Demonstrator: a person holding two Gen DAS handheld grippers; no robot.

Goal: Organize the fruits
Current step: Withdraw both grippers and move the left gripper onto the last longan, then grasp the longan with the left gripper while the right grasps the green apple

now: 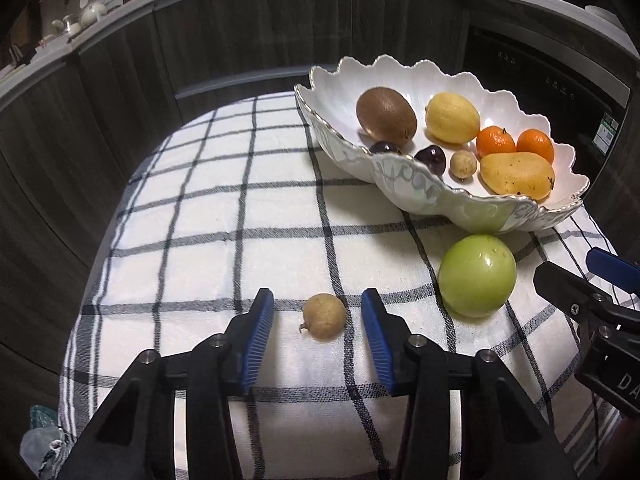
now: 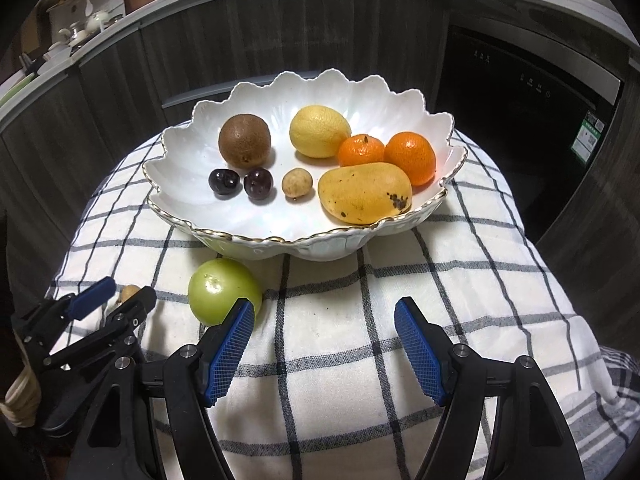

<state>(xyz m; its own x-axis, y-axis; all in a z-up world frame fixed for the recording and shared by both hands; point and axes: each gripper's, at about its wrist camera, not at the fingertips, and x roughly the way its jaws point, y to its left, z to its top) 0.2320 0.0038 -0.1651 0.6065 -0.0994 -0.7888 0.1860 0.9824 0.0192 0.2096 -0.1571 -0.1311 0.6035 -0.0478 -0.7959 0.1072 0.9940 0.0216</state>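
Observation:
A white scalloped bowl (image 2: 188, 148) sits on the checked cloth and holds a kiwi (image 2: 244, 141), a lemon (image 2: 319, 131), two mandarins (image 2: 410, 157), a mango (image 2: 364, 193), two dark cherries (image 2: 258, 183) and a small tan longan (image 2: 297, 183). A second longan (image 1: 324, 316) lies on the cloth between the fingers of my open left gripper (image 1: 318, 304), untouched. A green apple (image 1: 477, 275) lies in front of the bowl (image 1: 424, 192). My right gripper (image 2: 325, 312) is open and empty, its left finger just right of the apple (image 2: 220, 296).
The checked cloth (image 2: 360, 360) covers a small round table. Dark cabinet fronts (image 2: 240, 48) curve behind it, with a black appliance (image 2: 520, 92) at the right. The right gripper shows at the right edge of the left wrist view (image 1: 600, 292).

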